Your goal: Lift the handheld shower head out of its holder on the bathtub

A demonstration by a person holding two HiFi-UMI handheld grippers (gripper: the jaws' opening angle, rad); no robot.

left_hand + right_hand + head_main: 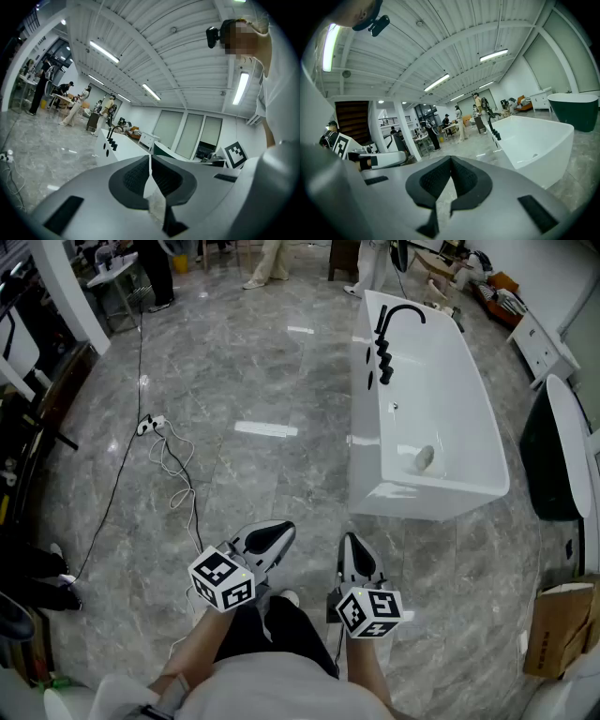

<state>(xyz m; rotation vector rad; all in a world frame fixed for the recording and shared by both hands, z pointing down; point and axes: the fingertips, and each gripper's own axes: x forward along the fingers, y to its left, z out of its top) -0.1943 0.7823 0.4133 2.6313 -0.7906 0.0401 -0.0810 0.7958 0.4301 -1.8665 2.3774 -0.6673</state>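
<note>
**Shower head in its holder on the far tub; both claws shut and empty**

A row of black fittings (383,359) is seen on the left rim of the tub (450,491), towards its far end, under a curved black spout (405,312). The shower head (386,377) is taken to be the nearest piece of that row. It is too small for its long axis or its pointing to be made out. The row itself runs near to far along the rim.

The left claw (279,531) and the right claw (350,542) are held low and close to the person, side by side, well apart from the tub. In each gripper view the dark ribbed pads are pressed together at the tips, with nothing gripped between them and nothing touched. Both claws are aimed roughly level, towards the far side of the room.

The tub is white, glossy and oblong with rounded corners. The floor (262,381) is of polished grey veined stone, and a thin cable (174,461) is strewn across it at the left.
</note>
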